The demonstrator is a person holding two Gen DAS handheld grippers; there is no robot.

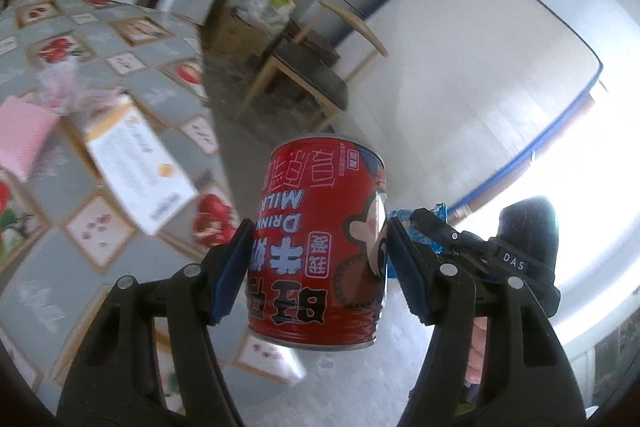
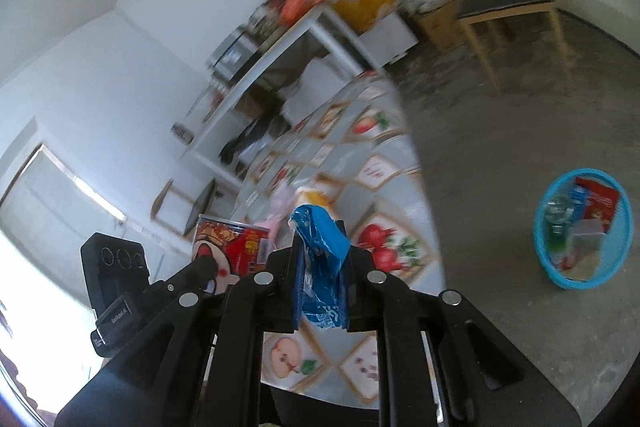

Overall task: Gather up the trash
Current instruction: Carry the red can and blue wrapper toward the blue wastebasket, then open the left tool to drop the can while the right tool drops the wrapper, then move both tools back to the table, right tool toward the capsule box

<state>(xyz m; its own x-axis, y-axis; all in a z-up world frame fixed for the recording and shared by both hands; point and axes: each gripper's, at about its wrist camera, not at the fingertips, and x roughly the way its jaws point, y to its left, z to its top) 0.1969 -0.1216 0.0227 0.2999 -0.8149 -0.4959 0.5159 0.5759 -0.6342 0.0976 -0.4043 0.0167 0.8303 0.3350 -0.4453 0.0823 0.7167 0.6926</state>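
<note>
A red milk-drink can [image 1: 320, 247] hangs in the air above the table edge, clamped between the blue pads of my left gripper [image 1: 318, 259]. The same can [image 2: 230, 247] shows at lower left in the right wrist view. My right gripper [image 2: 320, 279] is shut on a crumpled blue plastic wrapper [image 2: 320, 255], whose tip [image 1: 408, 223] peeks out behind the can in the left wrist view. A blue mesh trash basket [image 2: 612, 263] stands on the floor at the right, holding a red packet, a bottle and other rubbish.
The table [image 1: 84, 291] with a fruit-patterned grey cloth carries a white-and-orange box [image 1: 136, 163] and a pink bag [image 1: 20, 139]. A wooden chair [image 1: 316, 67], a white mattress [image 1: 480, 67] against the wall and a cluttered white shelf [image 2: 280, 47] stand around a bare concrete floor [image 2: 500, 127].
</note>
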